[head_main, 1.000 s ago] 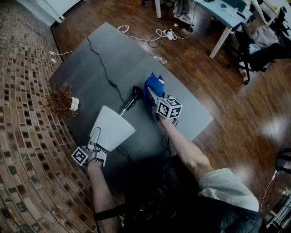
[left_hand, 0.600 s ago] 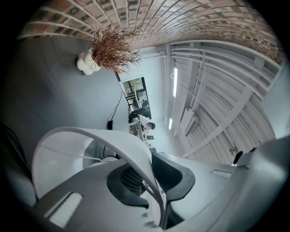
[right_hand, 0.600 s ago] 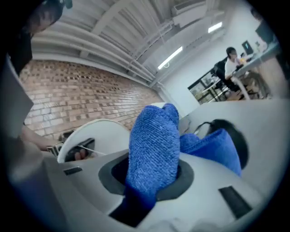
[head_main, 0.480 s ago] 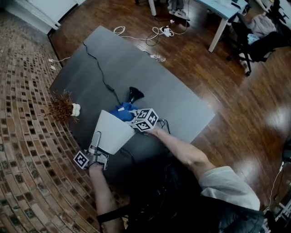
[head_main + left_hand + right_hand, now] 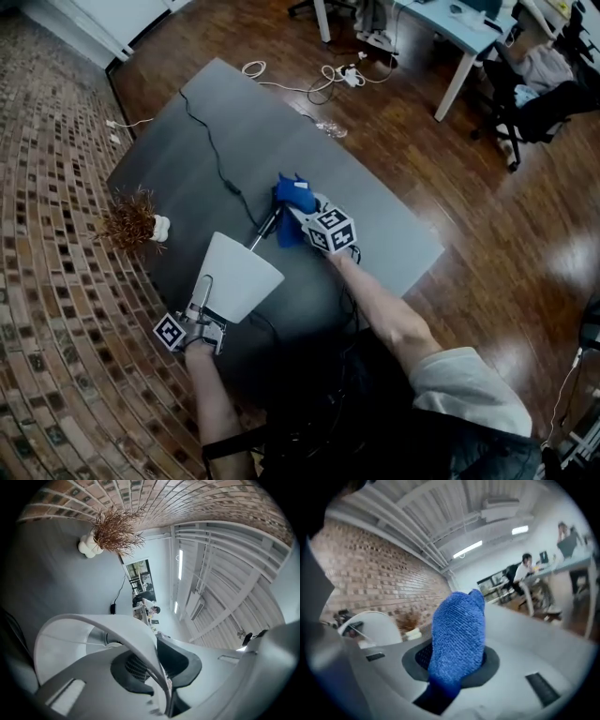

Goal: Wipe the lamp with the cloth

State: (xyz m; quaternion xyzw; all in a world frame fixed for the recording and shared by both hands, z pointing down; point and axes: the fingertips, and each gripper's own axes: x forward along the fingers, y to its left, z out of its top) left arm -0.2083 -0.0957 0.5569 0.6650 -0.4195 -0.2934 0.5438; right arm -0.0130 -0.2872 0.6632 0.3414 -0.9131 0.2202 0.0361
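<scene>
Cloth (image 5: 457,629) — in right claw (image 5: 453,665)

Blue cloth (image 5: 293,195), white lampshade (image 5: 239,277), grey table (image 5: 178,150), red-brown brick floor (image 5: 56,141)

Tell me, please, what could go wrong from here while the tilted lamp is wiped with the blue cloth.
1. The left gripper pinches only the thin rim of the tilted white cone-shaped lampshade; pressure from wiping might bend the rim or make it slip.
2. The right gripper holds the blue knitted cloth close to the thin black power cord; a stroke may snag it.
</scene>
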